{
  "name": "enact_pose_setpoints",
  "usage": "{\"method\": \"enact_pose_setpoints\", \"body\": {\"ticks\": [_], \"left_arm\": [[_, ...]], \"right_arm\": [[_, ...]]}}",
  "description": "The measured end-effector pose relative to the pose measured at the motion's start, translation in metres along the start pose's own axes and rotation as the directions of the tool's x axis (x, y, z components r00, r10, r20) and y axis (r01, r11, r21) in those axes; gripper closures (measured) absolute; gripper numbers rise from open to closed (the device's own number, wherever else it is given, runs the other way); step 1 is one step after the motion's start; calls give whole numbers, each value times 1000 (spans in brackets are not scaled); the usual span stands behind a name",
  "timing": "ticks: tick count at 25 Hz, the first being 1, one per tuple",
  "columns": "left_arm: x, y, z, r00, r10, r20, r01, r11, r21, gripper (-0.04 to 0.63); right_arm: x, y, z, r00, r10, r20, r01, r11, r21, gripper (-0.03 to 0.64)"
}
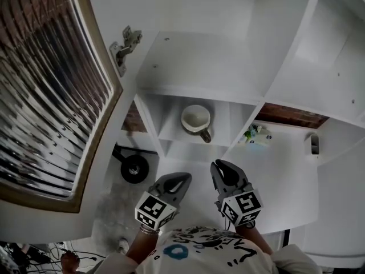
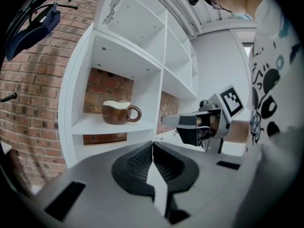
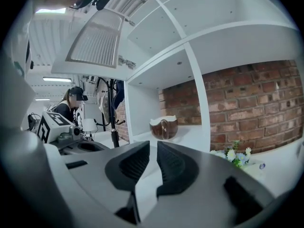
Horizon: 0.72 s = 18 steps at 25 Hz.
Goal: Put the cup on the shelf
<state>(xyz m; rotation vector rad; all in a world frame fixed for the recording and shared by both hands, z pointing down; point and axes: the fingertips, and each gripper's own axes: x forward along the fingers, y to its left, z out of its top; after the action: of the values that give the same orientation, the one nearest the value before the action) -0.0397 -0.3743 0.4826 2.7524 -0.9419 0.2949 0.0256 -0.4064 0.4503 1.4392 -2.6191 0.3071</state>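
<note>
Left gripper, jaws pressed together and empty, is held low in front of the white shelf. The brown cup stands upright in the middle compartment, its handle toward the person, ahead of both grippers and well apart from them. Right gripper, jaws a sliver apart with nothing between, points at that compartment. A small bunch of flowers lies farther right.
</note>
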Motion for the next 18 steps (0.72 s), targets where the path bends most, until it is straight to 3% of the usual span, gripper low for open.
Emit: {"method": "enact_pose_setpoints", "body": {"ticks": [8,13,15,18], "left_arm": [[-12,-10,-15,1000,-14,-23,14,1000,-11,578],[-13,-10,-17,1000,-19,-21,19,1000,-3,578],[-14,-10,-16,1000,-20,-21,20,1000,-1,578],[-16,-8,-14,1000,-17,-17,17,1000,4,578]], "right_arm": [[-19,16,-10,995,101,-11,-101,995,-19,572],[-20,27,-28,983,171,-63,-177,979,-100,581],[-24,34,-33,972,218,-81,-228,964,-138,584],[-31,53,-36,944,316,-92,-329,909,-256,588]]}}
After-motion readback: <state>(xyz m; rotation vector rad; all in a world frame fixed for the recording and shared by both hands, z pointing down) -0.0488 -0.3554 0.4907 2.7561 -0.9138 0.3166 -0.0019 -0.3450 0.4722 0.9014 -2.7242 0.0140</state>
